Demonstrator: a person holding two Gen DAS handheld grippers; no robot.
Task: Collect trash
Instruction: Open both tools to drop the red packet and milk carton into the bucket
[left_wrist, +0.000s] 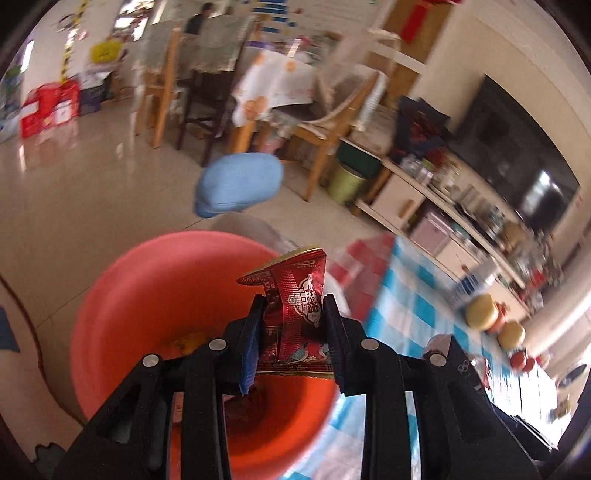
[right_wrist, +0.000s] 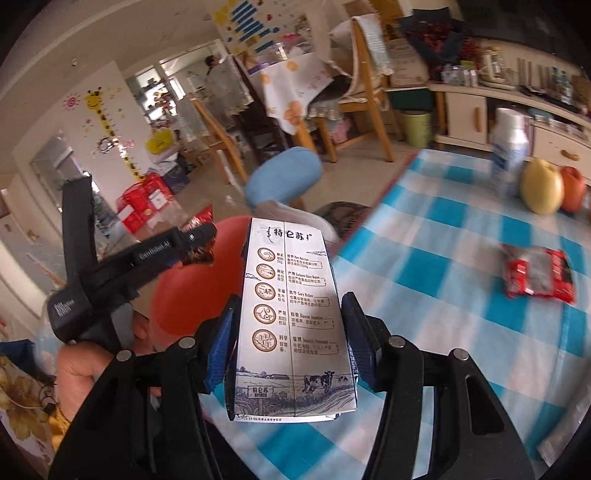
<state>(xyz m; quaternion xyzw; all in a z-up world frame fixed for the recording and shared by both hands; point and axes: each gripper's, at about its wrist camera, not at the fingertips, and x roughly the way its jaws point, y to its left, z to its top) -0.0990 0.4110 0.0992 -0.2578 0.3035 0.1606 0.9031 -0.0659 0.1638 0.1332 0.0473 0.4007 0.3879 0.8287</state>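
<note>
Blue-white check tablecloth (right_wrist: 443, 258) across table. Orange bin (left_wrist: 155, 295) just off table edge, below both grippers. Milk carton (right_wrist: 291, 317) upright, pinched betw. jaws of right gripper (right_wrist: 291, 325), over cloth nr bin. Red snack wrapper (left_wrist: 295, 317) crumpled, clamped in left gripper (left_wrist: 293, 314), directly above bin mouth. Second red packet (right_wrist: 539, 275) flat on cloth, well apart to the right.

A glossy foil wrapper (left_wrist: 295, 314), a smooth plastic bucket (left_wrist: 155, 295) and a matt printed carton (right_wrist: 291, 317) are seen.
</note>
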